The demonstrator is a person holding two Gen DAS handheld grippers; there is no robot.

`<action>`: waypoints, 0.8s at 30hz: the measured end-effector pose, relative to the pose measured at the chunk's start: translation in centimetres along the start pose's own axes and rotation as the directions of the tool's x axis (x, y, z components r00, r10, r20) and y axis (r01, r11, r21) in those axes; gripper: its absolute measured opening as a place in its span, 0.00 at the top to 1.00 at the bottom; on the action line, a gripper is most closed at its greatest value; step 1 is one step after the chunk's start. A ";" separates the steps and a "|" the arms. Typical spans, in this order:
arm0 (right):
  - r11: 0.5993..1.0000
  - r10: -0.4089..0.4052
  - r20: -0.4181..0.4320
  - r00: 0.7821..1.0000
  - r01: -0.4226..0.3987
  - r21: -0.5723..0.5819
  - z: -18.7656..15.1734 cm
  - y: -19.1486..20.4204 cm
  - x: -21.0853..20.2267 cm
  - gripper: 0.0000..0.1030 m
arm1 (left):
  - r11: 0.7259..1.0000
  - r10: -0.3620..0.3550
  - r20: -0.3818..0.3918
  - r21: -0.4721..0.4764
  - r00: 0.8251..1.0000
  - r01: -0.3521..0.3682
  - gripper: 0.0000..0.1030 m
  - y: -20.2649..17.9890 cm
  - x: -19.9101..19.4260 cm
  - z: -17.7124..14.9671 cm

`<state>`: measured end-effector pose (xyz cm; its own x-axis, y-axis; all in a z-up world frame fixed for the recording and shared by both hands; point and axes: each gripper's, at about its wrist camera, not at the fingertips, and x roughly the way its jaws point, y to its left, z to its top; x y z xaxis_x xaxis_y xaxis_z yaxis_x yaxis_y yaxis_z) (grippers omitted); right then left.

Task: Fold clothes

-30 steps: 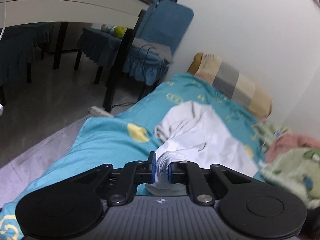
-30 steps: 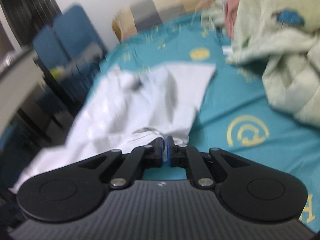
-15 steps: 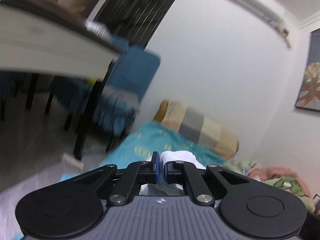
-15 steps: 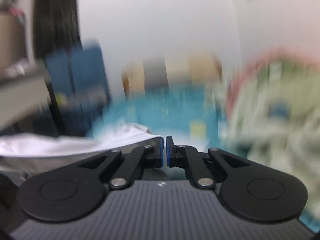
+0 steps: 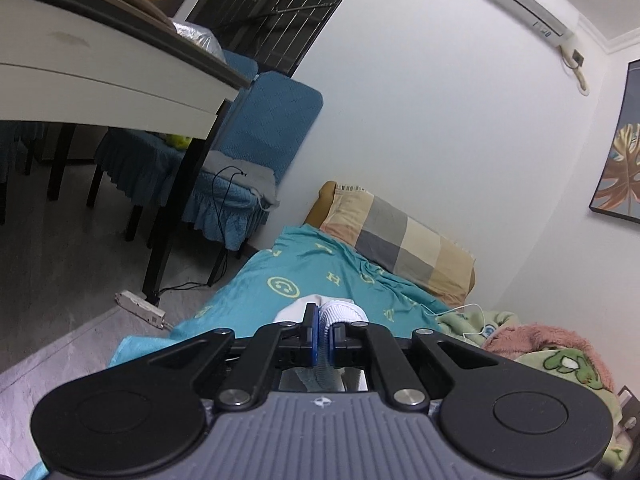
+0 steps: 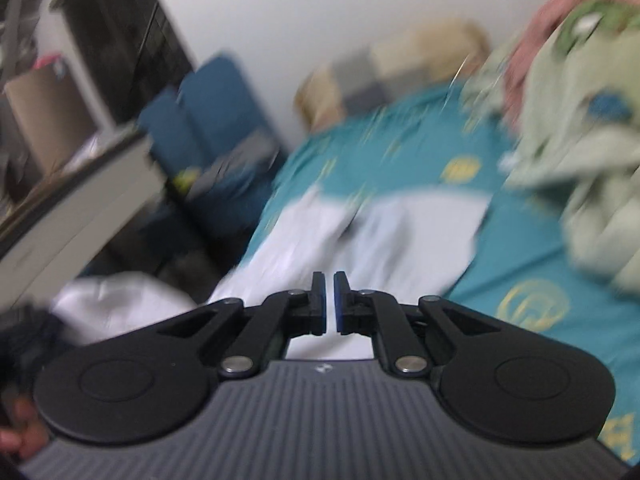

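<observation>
Teal bedsheet (image 5: pixel 320 268) under a checked pillow (image 5: pixel 400 240), white garment (image 6: pixel 384 236) spread mid-sheet below that pillow, ribbed edge clamped in left gripper (image 5: pixel 324 338), right gripper (image 6: pixel 329 304) just above the cloth, jaws parting, nothing between.

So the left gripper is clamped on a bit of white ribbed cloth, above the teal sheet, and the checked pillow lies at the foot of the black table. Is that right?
Not quite. The left gripper is indeed clamped on the white ribbed cloth above the teal sheet, but the checked pillow lies at the far end of the bed against the white wall, not by the table. The left wrist view shows it.
</observation>
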<state>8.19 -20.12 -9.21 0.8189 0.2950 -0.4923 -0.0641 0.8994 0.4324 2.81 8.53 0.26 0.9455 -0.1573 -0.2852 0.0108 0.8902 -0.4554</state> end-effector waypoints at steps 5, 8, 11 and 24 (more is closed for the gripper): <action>0.996 0.064 -0.151 0.986 -0.072 -0.052 -4.1 4.3 1.6 0.56 | 1.000 -0.006 -0.004 -0.007 1.000 0.006 0.95 0.1 0.2 0.0; 0.993 0.037 -0.175 0.984 -0.056 -0.101 -5.0 6.1 2.9 0.41 | 1.000 -0.008 -0.004 -0.011 1.000 0.008 0.95 0.2 0.6 -0.1; 0.987 -0.028 -0.155 0.988 0.003 -0.160 -5.3 7.5 4.5 0.42 | 1.000 -0.013 -0.010 -0.012 1.000 0.013 0.95 0.3 1.1 -0.3; 0.910 -0.411 0.099 0.906 0.415 -0.015 -2.1 2.5 1.1 0.40 | 1.000 0.006 0.009 -0.009 1.000 -0.006 0.96 0.5 1.6 -0.6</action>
<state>7.76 -16.91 -10.28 0.8249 -0.1348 -0.5490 0.2726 0.9456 0.1775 4.15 8.52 -0.92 0.9483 -0.1480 -0.2807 0.0022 0.8875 -0.4607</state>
